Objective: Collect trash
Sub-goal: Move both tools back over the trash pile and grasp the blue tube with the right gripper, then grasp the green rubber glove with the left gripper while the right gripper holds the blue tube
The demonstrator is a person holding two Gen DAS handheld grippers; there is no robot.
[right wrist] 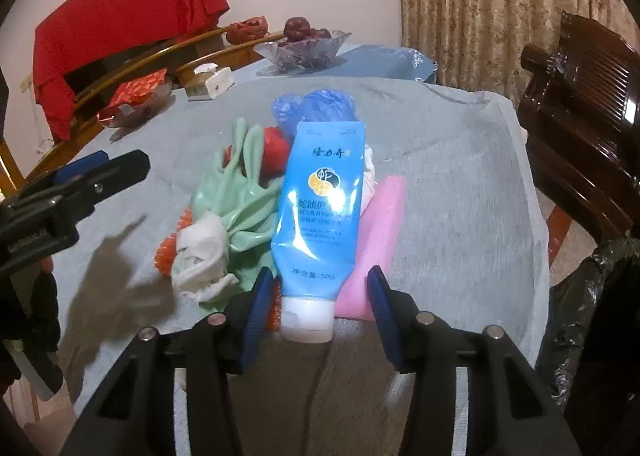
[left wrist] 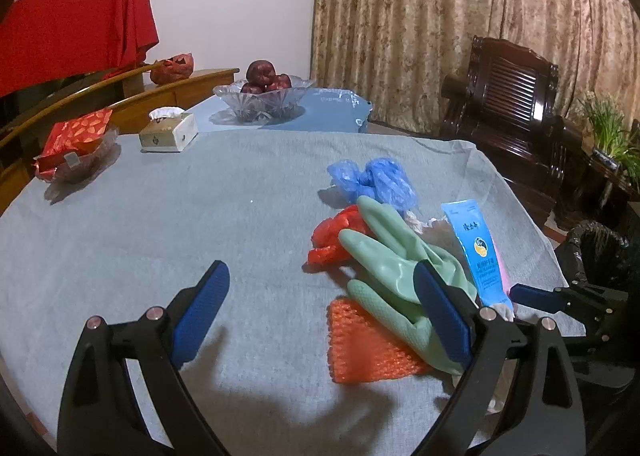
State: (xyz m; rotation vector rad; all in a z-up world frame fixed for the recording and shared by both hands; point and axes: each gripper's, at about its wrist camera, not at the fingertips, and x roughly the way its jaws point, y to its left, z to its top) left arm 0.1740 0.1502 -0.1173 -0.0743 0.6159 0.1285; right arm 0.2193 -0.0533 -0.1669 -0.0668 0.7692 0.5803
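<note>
You're bringing the right gripper [right wrist: 318,310] onto the blue tube [right wrist: 320,196]; it's lying near the bench's [right wrist: 460,196] right edge, cap end toward you, on top of the trash pile. Jaws are straddling the cap end but not pressing yet, gap showing both sides, so nothing's grasped. Keep centring on the tube's lower body just above the white cap, & avoid pinching the pink foam sheet [right wrist: 380,224] underneath or the crumpled tissue [right wrist: 202,252] beside it. Tube's slick, so I'd judge a grip on the body safer than on the cap.

Left gripper [left wrist: 322,306] is hanging released, jaws wide, over the green rubber glove [left wrist: 394,268] w/ nothing between the pads.

Left wrist view is showing the orange mesh [left wrist: 366,344] laid flat & the whole glove; right wrist view is mostly hiding those but giving the tube label, the pink sheet & the black-lined bin [right wrist: 592,312] off the bench's right edge.
</note>
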